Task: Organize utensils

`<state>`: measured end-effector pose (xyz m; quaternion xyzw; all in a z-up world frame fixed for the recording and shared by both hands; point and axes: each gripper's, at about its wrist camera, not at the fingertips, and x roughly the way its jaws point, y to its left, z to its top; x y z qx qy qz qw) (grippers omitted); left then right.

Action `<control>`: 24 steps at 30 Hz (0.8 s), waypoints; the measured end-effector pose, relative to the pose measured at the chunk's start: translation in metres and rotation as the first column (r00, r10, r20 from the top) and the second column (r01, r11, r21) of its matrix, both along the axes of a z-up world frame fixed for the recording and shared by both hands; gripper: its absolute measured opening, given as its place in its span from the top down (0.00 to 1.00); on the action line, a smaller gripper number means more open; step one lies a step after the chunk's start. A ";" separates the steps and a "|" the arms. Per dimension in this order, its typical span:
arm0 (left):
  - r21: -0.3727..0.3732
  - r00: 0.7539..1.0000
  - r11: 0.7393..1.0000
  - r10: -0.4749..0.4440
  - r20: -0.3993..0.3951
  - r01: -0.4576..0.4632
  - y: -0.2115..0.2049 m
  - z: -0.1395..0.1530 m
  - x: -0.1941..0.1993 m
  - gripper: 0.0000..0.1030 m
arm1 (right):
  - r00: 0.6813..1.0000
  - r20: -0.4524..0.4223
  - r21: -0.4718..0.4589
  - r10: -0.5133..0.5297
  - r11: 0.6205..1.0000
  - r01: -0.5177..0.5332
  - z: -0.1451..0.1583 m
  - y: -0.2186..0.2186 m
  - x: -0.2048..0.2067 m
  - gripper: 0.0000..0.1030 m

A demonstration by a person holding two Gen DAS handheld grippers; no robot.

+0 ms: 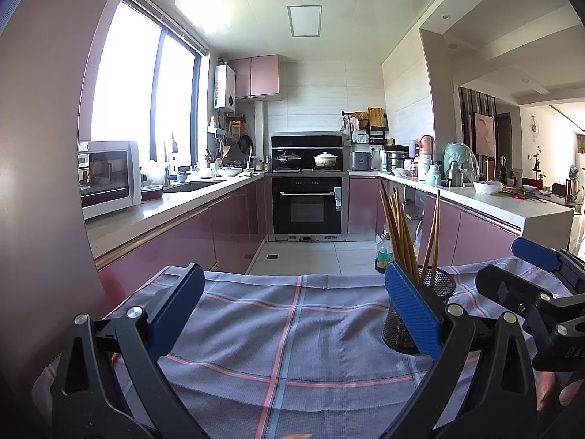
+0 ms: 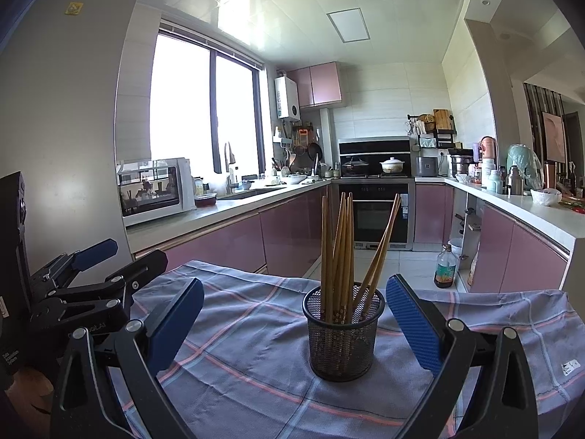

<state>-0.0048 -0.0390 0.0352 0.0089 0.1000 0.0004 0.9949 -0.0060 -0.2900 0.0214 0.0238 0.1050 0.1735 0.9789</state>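
A black mesh holder stands upright on the checked cloth with several wooden chopsticks standing in it. My right gripper is open and empty, its jaws wide on either side of the holder without touching it. My left gripper is open and empty over bare cloth, left of the holder, whose chopsticks show behind its right finger. The right gripper shows at the right edge of the left wrist view; the left gripper shows at the left of the right wrist view.
The cloth covers a small table whose far edge drops to the kitchen floor. Pink cabinets and counters run along both sides. A microwave stands on the left counter, an oven at the back. A bottle stands on the floor at right.
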 end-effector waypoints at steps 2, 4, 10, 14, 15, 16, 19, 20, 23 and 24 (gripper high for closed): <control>0.000 1.000 1.000 0.001 0.002 -0.001 0.000 0.000 -0.001 0.06 | 1.000 0.001 0.000 -0.001 1.000 0.001 0.000 0.000 0.000 0.06; -0.001 1.000 1.000 0.000 0.002 0.000 0.000 0.001 0.000 0.06 | 1.000 0.000 0.000 -0.002 1.000 0.002 0.000 0.000 0.000 0.06; -0.001 1.000 1.000 0.000 0.000 0.000 -0.001 0.001 0.001 0.06 | 1.000 -0.003 0.002 -0.002 1.000 0.002 0.000 0.000 0.000 0.06; 0.001 1.000 1.000 0.000 -0.001 0.000 -0.001 0.000 0.001 0.06 | 1.000 -0.001 0.001 -0.002 1.000 0.002 0.000 0.000 0.000 0.06; 0.000 1.000 1.000 -0.001 -0.002 0.001 -0.001 0.000 0.001 0.06 | 1.000 -0.002 0.002 -0.001 1.000 0.001 0.000 0.000 0.000 0.06; -0.001 1.000 1.000 -0.001 -0.002 0.001 -0.001 0.000 0.001 0.06 | 1.000 -0.003 0.003 -0.001 1.000 0.001 0.000 0.000 0.000 0.06; 0.001 1.000 1.000 -0.001 -0.003 0.001 -0.001 0.000 0.001 0.06 | 1.000 -0.003 0.004 0.000 1.000 0.000 0.000 0.000 0.001 0.06; 0.001 1.000 1.000 0.000 -0.002 0.000 -0.002 0.000 0.001 0.06 | 1.000 -0.004 0.004 -0.001 1.000 0.001 0.000 0.000 0.001 0.06; 0.001 1.000 1.000 0.000 -0.002 0.000 -0.002 0.000 0.001 0.06 | 1.000 -0.004 0.006 0.001 1.000 -0.001 0.000 -0.001 0.001 0.06; 0.001 1.000 1.000 0.000 -0.002 0.000 -0.002 0.000 0.002 0.06 | 1.000 -0.003 0.005 -0.001 1.000 0.001 0.000 -0.001 0.001 0.06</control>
